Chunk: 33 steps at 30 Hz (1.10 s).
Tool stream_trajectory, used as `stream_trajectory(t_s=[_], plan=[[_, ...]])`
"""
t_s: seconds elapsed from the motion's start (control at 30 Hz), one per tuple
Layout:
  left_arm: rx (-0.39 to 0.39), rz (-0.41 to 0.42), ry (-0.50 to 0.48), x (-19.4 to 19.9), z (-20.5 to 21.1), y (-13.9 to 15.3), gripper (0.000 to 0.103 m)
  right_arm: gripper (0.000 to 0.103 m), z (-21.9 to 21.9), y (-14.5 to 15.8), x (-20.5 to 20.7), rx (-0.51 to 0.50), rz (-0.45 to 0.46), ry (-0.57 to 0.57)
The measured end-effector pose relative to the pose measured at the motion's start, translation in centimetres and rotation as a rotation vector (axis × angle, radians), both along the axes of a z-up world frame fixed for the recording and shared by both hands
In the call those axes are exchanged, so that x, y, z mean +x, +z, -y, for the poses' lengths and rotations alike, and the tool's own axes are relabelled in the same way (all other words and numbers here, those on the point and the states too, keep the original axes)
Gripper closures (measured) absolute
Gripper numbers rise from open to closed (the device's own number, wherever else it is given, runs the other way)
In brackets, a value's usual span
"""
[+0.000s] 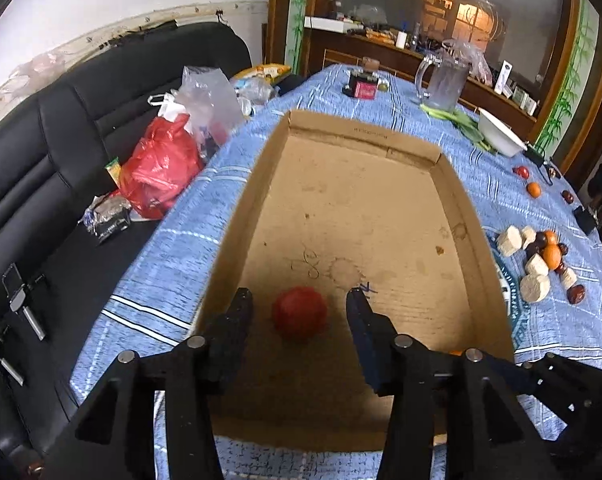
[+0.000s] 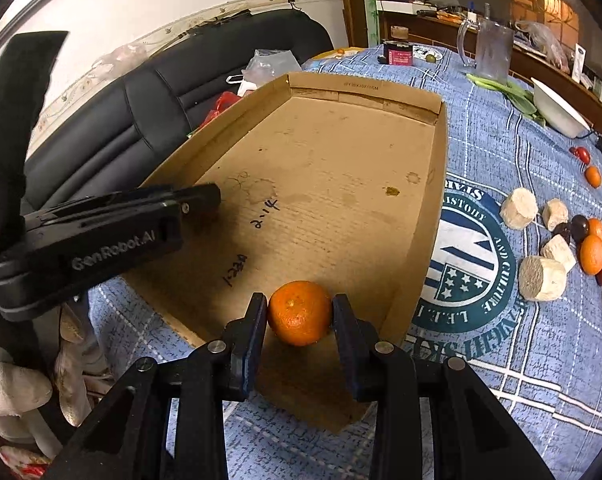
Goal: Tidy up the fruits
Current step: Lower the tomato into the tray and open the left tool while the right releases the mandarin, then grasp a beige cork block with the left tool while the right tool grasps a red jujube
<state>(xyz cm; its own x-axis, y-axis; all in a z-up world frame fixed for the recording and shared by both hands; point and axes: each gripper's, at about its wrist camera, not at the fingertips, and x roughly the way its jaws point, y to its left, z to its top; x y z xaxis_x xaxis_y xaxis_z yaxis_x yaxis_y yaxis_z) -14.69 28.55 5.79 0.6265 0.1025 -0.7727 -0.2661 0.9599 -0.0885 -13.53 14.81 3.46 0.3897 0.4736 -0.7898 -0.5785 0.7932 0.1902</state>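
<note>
Left gripper (image 1: 299, 300) pitches steeply down into the cardboard tray (image 1: 237, 216), jaws spread; a red tomato (image 1: 300, 317) lies on the tray floor between them, clear of both pads. Right gripper (image 2: 300, 307) tilts down at the tray's near end, jaws pinching a mandarin (image 2: 300, 312). A gloved hand (image 2: 9, 392) shows at 8 o'clock. Loose fruit (image 2: 591, 254) lies on the counter (image 2: 501, 360) at 3 o'clock.
</note>
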Motion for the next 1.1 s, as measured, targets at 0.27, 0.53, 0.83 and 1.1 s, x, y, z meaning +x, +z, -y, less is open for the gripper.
stream_trajectory(t_s=[0.27, 0.53, 0.83, 1.1], plan=[[0.043, 0.084, -0.019, -2.0, 1.5, 3.3, 0.041, 0.042, 2.8, 2.4, -2.0, 0.064, 0.07, -0.059], [0.163, 0.16, -0.095, -3.6, 6.8, 6.0, 0.031, 0.042, 9.0, 3.6, -2.9, 0.162, 0.08, -0.197], [0.23, 0.158, -0.204, -3.0, 12.5, 5.5, 0.029, 0.037, 16.4, 3.1, -2.6, 0.249, 0.072, -0.341], [0.15, 0.067, -0.272, -0.4, 13.9, 1.8, 0.029, 0.037, 22.5, 0.3, -0.5, 0.271, 0.016, -0.493]])
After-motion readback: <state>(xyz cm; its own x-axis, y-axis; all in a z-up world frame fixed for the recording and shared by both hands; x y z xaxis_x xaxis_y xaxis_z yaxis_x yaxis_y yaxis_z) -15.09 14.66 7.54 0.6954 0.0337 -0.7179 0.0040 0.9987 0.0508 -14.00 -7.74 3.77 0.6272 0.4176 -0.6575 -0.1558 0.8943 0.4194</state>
